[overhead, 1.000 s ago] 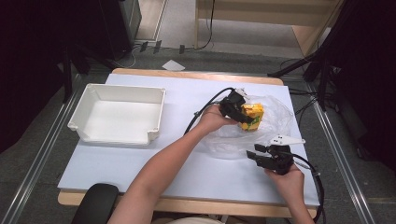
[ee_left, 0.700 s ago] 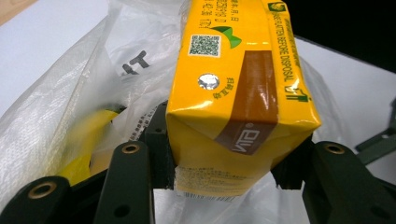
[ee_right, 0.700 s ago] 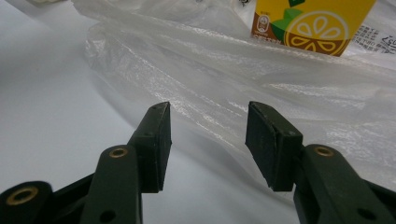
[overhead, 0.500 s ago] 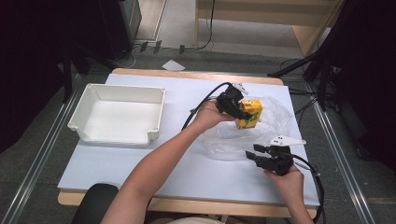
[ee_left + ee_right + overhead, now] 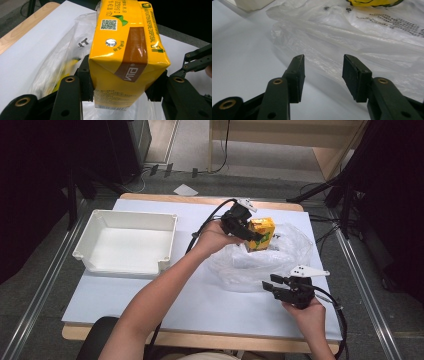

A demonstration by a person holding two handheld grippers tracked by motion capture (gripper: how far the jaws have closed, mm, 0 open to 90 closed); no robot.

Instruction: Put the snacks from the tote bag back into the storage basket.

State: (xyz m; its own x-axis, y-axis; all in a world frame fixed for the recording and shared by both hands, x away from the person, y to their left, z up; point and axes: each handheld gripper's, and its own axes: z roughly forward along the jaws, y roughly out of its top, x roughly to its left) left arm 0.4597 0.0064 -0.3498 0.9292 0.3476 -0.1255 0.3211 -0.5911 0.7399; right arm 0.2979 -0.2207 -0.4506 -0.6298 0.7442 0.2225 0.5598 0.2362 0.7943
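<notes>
Trouble here would most likely come from the plastic bag (image 5: 260,262); the left gripper (image 5: 248,231) clamps the yellow drink carton (image 5: 262,233) by its sides, held above the bag's mouth on the counter (image 5: 150,295), and loose film could cling and be dragged up with it; the grip sits low on the carton, so a tilt might let it slide out; the right gripper (image 5: 281,289), its jaws just closing yet bare, hovers at the bag's near edge and may miss the thin film.
</notes>
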